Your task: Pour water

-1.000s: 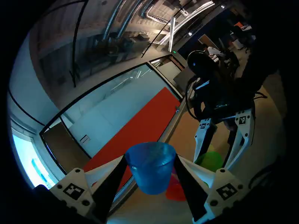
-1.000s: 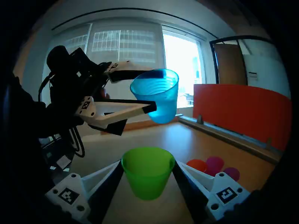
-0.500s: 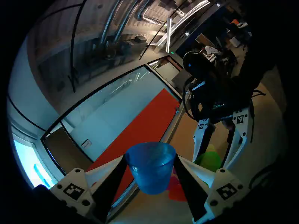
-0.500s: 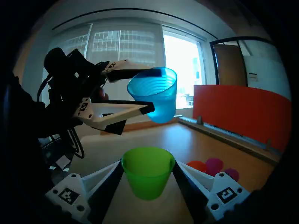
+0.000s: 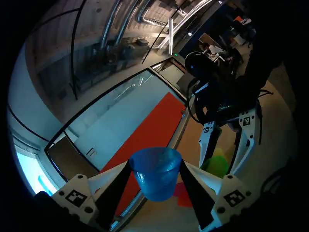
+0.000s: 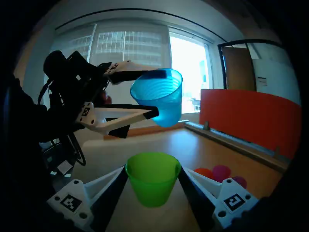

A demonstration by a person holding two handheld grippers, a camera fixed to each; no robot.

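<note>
My left gripper (image 5: 155, 176) is shut on a translucent blue cup (image 5: 155, 173), with a finger pressed to each side. In the right gripper view the same blue cup (image 6: 157, 96) hangs high and tilts, its mouth turned toward the camera, held by the left gripper (image 6: 156, 92). My right gripper (image 6: 153, 179) is shut on an upright green cup (image 6: 153, 178) just above the wooden table (image 6: 193, 149). The blue cup is above and beyond the green one. In the left gripper view the green cup (image 5: 217, 165) sits between the right gripper's fingers (image 5: 244, 147).
Several small coloured cups, orange, magenta and purple (image 6: 221, 173), stand on the table to the right. An orange partition (image 6: 251, 116) runs along the table's far right edge. A person's dark sleeve (image 6: 31, 120) is at the left. Bright windows lie behind.
The blue cup has tipped a little further, its mouth turning more toward the right gripper's camera. The green cup has stayed put.
</note>
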